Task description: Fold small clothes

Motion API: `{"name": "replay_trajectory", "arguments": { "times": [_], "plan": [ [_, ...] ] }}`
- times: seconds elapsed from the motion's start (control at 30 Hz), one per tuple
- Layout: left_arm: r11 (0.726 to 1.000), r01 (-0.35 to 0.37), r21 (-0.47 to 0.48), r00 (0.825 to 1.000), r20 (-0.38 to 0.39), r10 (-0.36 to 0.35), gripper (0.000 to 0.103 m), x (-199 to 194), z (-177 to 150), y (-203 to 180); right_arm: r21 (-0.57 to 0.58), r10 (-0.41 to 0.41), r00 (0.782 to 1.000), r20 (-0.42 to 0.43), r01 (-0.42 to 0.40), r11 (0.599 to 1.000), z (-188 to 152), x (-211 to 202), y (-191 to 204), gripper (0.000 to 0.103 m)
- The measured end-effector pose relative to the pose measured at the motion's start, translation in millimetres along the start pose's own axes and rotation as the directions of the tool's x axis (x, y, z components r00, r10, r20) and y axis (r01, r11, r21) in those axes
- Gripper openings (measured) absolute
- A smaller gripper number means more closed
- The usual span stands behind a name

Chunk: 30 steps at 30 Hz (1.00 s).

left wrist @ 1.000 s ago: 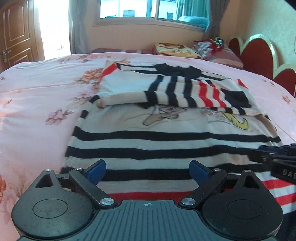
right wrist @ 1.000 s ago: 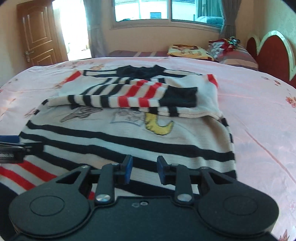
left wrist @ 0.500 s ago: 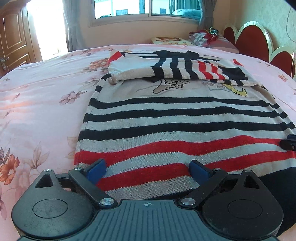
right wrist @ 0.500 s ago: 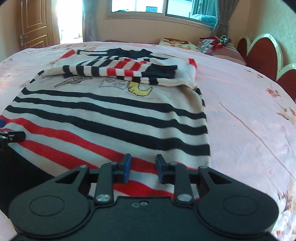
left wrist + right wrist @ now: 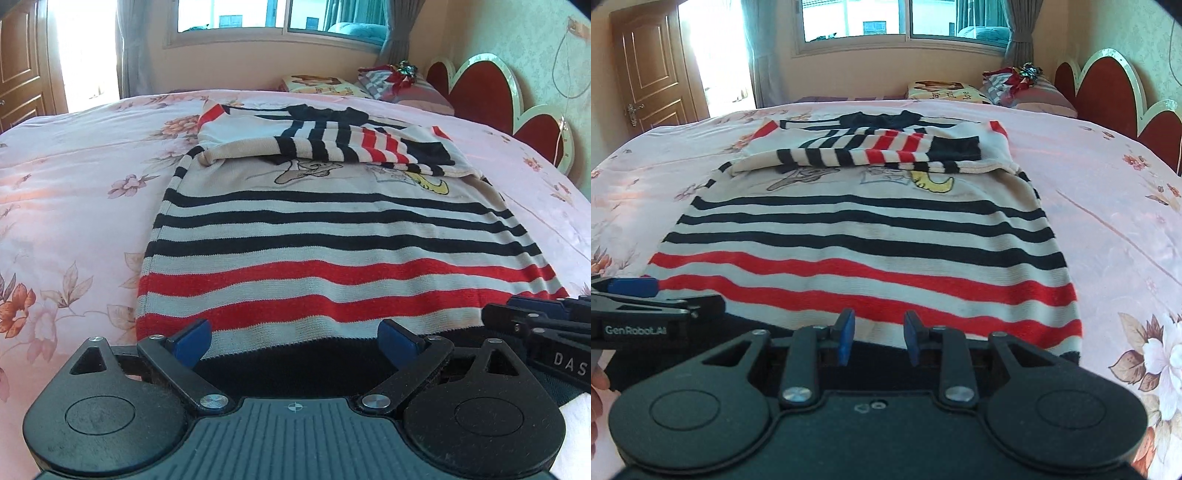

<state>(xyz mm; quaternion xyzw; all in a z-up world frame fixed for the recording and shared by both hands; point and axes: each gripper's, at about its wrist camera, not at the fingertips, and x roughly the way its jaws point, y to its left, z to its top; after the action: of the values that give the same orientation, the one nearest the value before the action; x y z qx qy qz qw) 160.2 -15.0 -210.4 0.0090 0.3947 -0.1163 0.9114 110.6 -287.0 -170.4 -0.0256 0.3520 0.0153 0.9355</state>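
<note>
A cream sweater [image 5: 332, 236] with black and red stripes lies flat on the pink floral bed [image 5: 74, 184], both striped sleeves [image 5: 332, 147] folded across the chest. My left gripper [image 5: 294, 339] is open wide over the black bottom hem [image 5: 295, 365] near the left corner, holding nothing. In the right wrist view the sweater [image 5: 868, 236] fills the middle. My right gripper [image 5: 879, 336] hovers over the hem's right part, its blue pads a narrow gap apart with nothing pinched. Each gripper shows at the edge of the other's view: right gripper [image 5: 535, 325], left gripper [image 5: 646, 295].
Pillows [image 5: 321, 83] and a bundle of folded cloth [image 5: 402, 79] lie at the far side under the window. A red heart-shaped headboard [image 5: 480, 88] stands on the right, a wooden door [image 5: 650, 74] on the left. Bare bedsheet flanks the sweater on both sides.
Both grippers have drawn back along the sweater toward its bottom edge; the red stripes and black hem now lie under the fingers. The sweater has not moved.
</note>
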Motion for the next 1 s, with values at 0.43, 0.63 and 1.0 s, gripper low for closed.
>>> {"name": "replay_trajectory", "arguments": {
  "times": [0.43,0.63,1.0],
  "plan": [
    [0.994,0.002,0.110,1.000,0.005,-0.003,0.096,-6.6,-30.8,7.1,-0.017,-0.098,0.994,-0.036,0.098,0.995,-36.6,-5.8,-11.7,0.030],
    [0.994,0.012,0.112,1.000,0.006,-0.013,0.096,-15.7,-39.6,18.4,0.009,-0.162,0.986,-0.031,0.162,0.987,-49.9,-20.3,-36.8,0.032],
    [0.993,0.016,0.119,1.000,0.021,-0.018,0.097,-19.7,-46.9,21.4,0.087,-0.220,0.975,-0.009,0.220,0.972,-63.5,-26.7,-53.6,0.041]
  ]
}}
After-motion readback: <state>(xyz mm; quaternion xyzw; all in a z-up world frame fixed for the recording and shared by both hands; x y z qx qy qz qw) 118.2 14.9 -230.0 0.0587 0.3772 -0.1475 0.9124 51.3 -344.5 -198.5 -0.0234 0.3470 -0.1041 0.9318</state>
